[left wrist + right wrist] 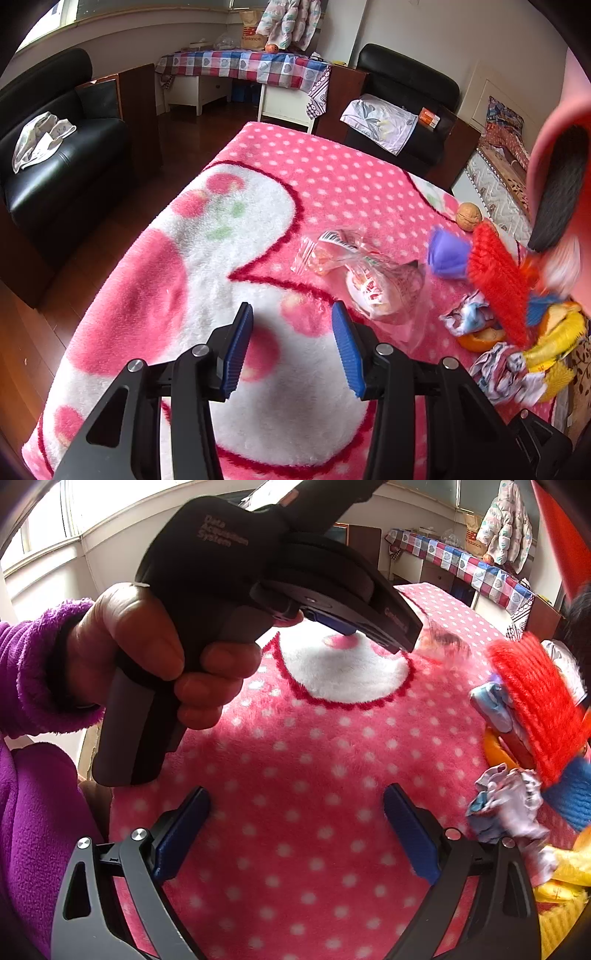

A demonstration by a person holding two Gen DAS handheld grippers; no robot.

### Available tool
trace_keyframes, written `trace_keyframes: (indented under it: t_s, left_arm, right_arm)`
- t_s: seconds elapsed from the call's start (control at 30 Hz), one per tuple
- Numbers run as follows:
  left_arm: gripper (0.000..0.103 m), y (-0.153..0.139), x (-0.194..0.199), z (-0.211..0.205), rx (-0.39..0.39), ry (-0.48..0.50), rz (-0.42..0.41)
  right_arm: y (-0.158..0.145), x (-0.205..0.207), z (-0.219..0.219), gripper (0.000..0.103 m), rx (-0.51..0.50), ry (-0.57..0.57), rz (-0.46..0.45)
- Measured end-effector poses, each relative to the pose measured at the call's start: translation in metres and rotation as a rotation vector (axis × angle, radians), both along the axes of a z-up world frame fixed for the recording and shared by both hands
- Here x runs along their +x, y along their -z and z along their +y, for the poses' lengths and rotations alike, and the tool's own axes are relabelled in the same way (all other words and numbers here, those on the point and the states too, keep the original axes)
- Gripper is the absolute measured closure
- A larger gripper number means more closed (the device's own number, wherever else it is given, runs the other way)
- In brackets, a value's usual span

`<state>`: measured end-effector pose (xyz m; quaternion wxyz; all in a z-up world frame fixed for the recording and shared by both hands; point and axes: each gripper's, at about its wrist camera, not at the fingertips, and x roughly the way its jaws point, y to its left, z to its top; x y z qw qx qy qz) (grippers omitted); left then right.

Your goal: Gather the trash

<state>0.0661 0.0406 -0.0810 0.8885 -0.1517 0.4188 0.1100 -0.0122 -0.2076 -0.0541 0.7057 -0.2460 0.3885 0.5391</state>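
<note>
My left gripper [291, 347] is open and empty over the pink dotted blanket [229, 236]. Just right of it lie clear plastic wrappers [373, 280], a purple scrap [445, 254], crumpled wrappers [467, 315], orange peel [480, 338] and a walnut [468, 216]. A red, blue and yellow bristled brush [498, 284] lies blurred over the pile at the right. My right gripper [295, 830] is open and empty above the blanket [303, 753]. The brush [535, 701] and crumpled wrappers [506, 805] are at its right. The left gripper's body [258, 572], held in a hand, fills the upper left.
Black armchairs stand at the left [62, 147] and back right [406, 103]. A table with a checked cloth [251, 68] is at the back. A pink curved object with a dark inside [557, 177] looms at the right edge. The blanket's edges drop to a wooden floor [66, 295].
</note>
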Motion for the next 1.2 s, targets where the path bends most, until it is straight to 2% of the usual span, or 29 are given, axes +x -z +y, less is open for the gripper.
trace_keyframes:
  t_s: [0.67, 0.9, 1.2]
  left_arm:
    - [0.059, 0.002, 0.003, -0.002, 0.022, 0.005, 0.019]
    - [0.059, 0.002, 0.005, -0.007, 0.054, 0.013, 0.031]
    - [0.059, -0.009, -0.001, -0.021, 0.092, 0.079, -0.002]
  right_arm:
    - [0.0, 0.0, 0.0, 0.008, 0.001, -0.001, 0.0]
    - [0.0, 0.0, 0.0, 0.008, 0.001, -0.001, 0.001]
    - [0.0, 0.001, 0.0, 0.008, 0.001, -0.002, 0.001]
